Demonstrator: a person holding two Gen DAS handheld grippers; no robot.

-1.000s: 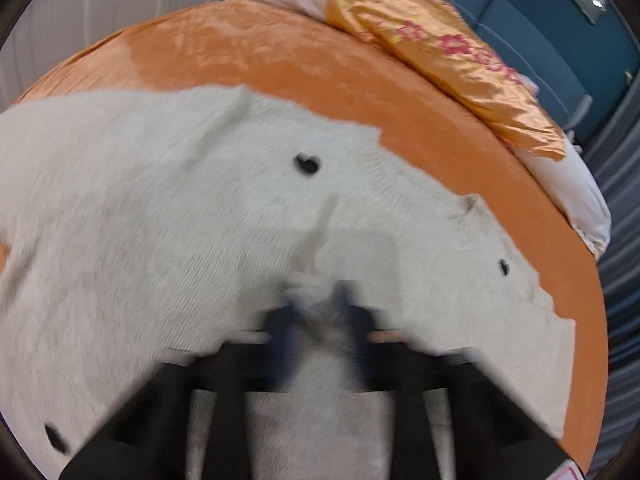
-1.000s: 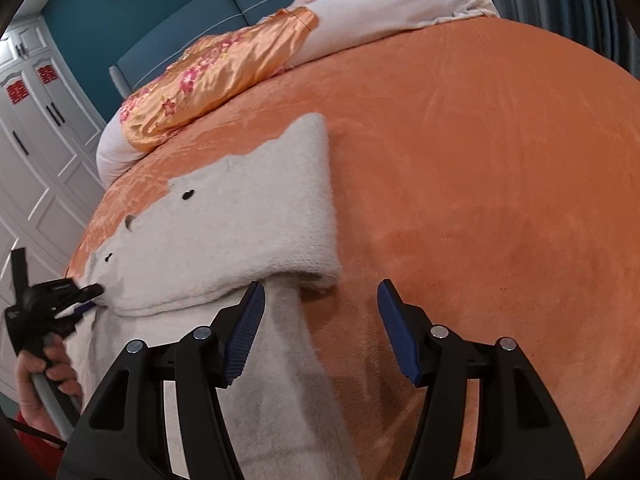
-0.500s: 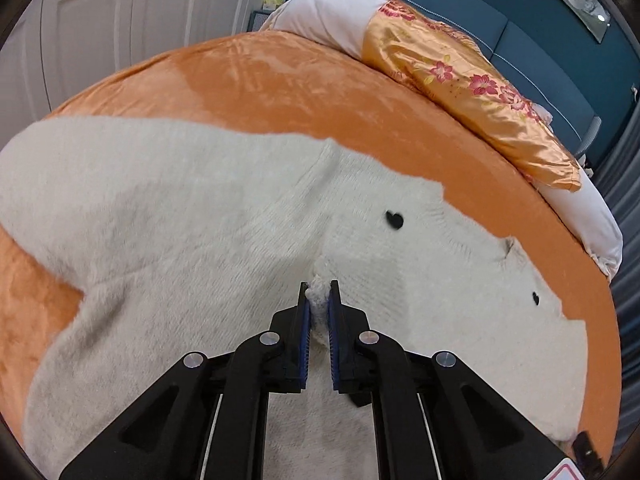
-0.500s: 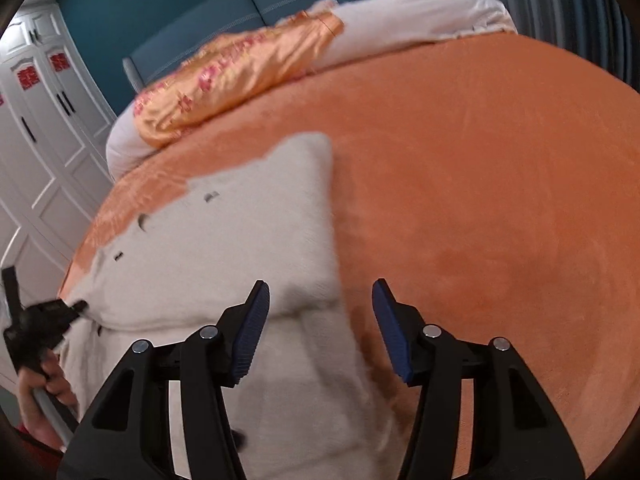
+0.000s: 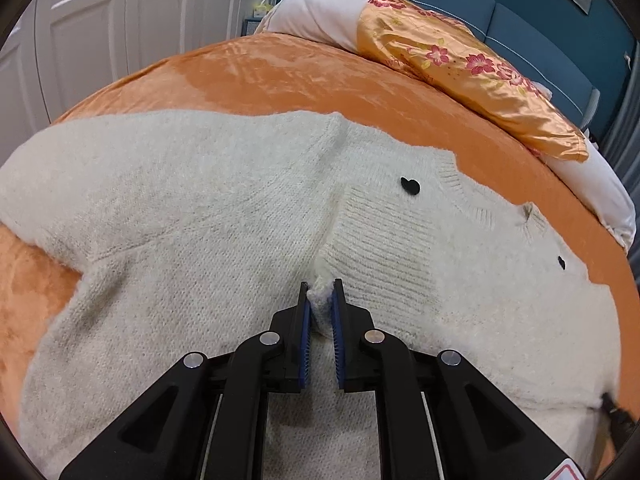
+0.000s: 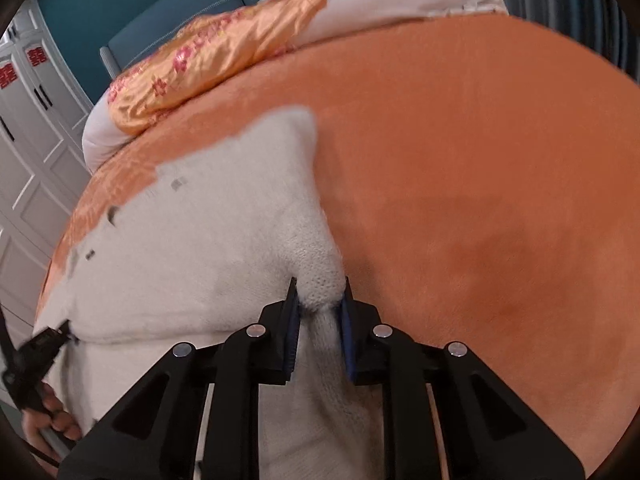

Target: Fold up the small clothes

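A cream knitted cardigan (image 5: 224, 216) with small black buttons (image 5: 410, 186) lies spread on the orange bed cover (image 5: 280, 80). My left gripper (image 5: 320, 286) is shut on a pinch of its knit at the edge of a folded-over ribbed part. In the right wrist view the cardigan (image 6: 192, 248) lies at the left, partly folded over itself. My right gripper (image 6: 320, 290) is shut on the folded corner at its right edge. The left gripper (image 6: 64, 330) shows small at the far left, held by a hand.
A gold floral pillow (image 5: 472, 72) on a white bolster (image 5: 316, 16) lies along the blue headboard (image 5: 540, 36). White wardrobe doors (image 5: 120, 32) stand to the left. Bare orange cover (image 6: 480, 200) stretches to the right of the cardigan.
My right gripper has moved forward and closed on the cardigan's folded corner; it was open before. My left gripper stays shut on the knit and has steadied.
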